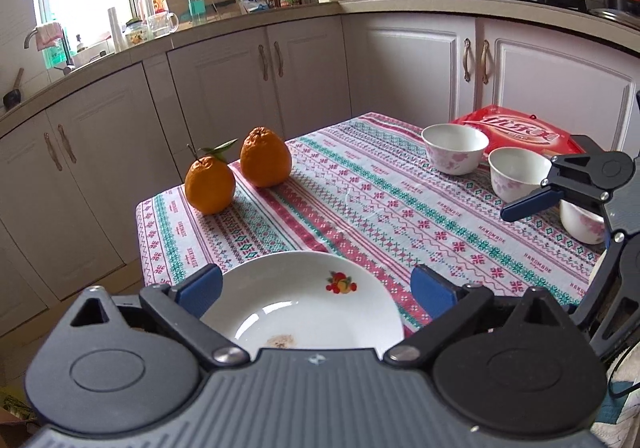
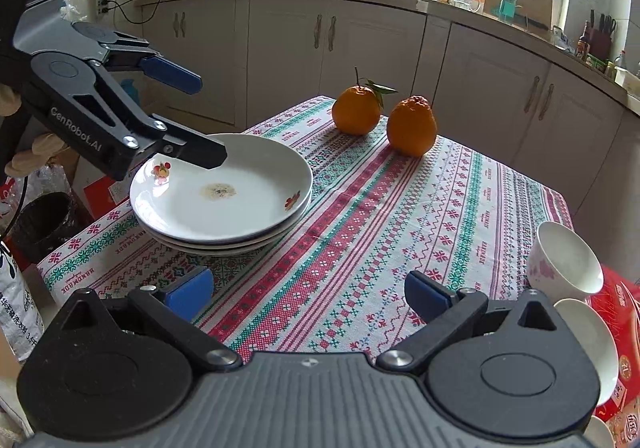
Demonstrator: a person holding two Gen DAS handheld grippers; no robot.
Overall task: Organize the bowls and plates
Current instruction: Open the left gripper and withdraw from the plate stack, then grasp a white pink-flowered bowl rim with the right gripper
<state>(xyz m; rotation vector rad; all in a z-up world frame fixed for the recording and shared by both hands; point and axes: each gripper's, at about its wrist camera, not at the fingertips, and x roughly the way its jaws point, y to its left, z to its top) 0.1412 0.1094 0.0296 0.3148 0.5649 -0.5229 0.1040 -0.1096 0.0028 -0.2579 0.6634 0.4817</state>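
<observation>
landmark: stack of white ceramic plates [image 2: 224, 203] with fruit motifs, at corner of patterned tablecloth [image 2: 360, 248]. left gripper [image 2: 204, 119] hovers over stack's rim, jaws spread wide, gripping nothing. right gripper [image 2: 308, 292] well apart from stack, jaws wide, empty. two white floral bowls [image 1: 454, 147] far across cloth from stack, beside red packet [image 1: 516, 129]. two oranges [image 2: 384, 115] beyond stack.

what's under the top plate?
Under the top plate, the right wrist view shows two more plate rims stacked on the tablecloth. Their insides are covered, so any food or dirt on them cannot be seen. The left gripper hovers open above.
</observation>
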